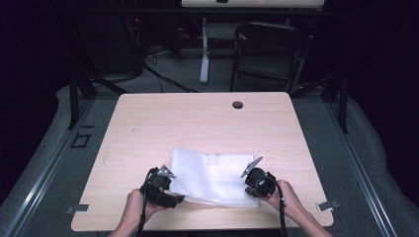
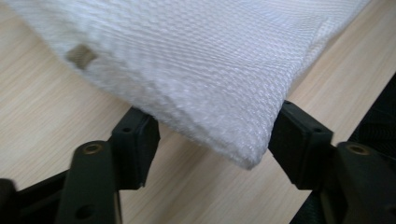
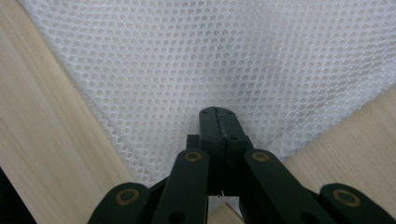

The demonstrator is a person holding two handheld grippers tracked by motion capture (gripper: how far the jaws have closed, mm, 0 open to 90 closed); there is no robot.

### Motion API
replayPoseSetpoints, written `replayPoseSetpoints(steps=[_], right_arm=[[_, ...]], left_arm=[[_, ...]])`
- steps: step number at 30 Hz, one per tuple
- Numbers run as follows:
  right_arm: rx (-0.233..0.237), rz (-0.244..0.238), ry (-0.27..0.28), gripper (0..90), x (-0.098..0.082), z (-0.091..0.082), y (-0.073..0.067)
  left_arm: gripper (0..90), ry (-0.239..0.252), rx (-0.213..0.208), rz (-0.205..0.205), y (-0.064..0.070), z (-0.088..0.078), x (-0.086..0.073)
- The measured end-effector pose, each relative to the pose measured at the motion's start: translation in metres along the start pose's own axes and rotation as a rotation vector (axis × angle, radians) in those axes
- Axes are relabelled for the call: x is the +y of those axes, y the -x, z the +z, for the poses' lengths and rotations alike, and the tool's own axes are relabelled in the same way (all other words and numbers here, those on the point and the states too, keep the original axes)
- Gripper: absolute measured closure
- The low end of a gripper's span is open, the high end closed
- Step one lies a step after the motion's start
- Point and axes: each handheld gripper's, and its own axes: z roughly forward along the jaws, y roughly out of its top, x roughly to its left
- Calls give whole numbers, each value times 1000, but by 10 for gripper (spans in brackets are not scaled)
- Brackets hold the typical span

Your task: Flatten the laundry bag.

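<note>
High view, layout: white mesh cloth (image 1: 212,175) lies folded on the near middle of the wooden table (image 1: 148,123), one gripper at each near corner.
Left gripper (image 1: 168,177): held by the left hand (image 1: 136,205) at the cloth's near left corner.
Left gripper view, jaws: spread wide, one on either side of a raised cloth corner (image 2: 247,158); the corner sits between them. Whether the pads touch the fabric cannot be told.
Left gripper view, cloth: folded layers rise off the table toward the far side; a small tag (image 2: 81,56) shows at the left.
Right gripper (image 1: 253,178): held by the right hand (image 1: 286,197) at the cloth's near right corner.
Right gripper view, jaws: pressed together on the cloth corner (image 3: 219,198), fabric pinched between them.
Right gripper view, cloth: mesh (image 3: 210,60) spreads flat on the table beyond the jaw tips.
Far edge: round dark grommet (image 1: 237,104) in the table, well apart from the cloth.
</note>
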Motion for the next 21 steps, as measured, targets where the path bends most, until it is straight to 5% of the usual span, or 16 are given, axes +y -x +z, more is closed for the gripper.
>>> replayPoseSetpoints(steps=[5,11,15,21], right_arm=[[-4,-1,-4,886,-2,-1,3],[20,-15,-5,730,-2,-4,5],[27,7,21,443,-1,-11,1],[31,-29,63,345,2,-21,-10]], left_arm=[[232,37,21,-24,-5,-11,-6],[176,85,54,-39,-9,-21,-9],[150,125,68,-27,-7,-23,-7],[141,126,55,-5,-4,-20,-2]])
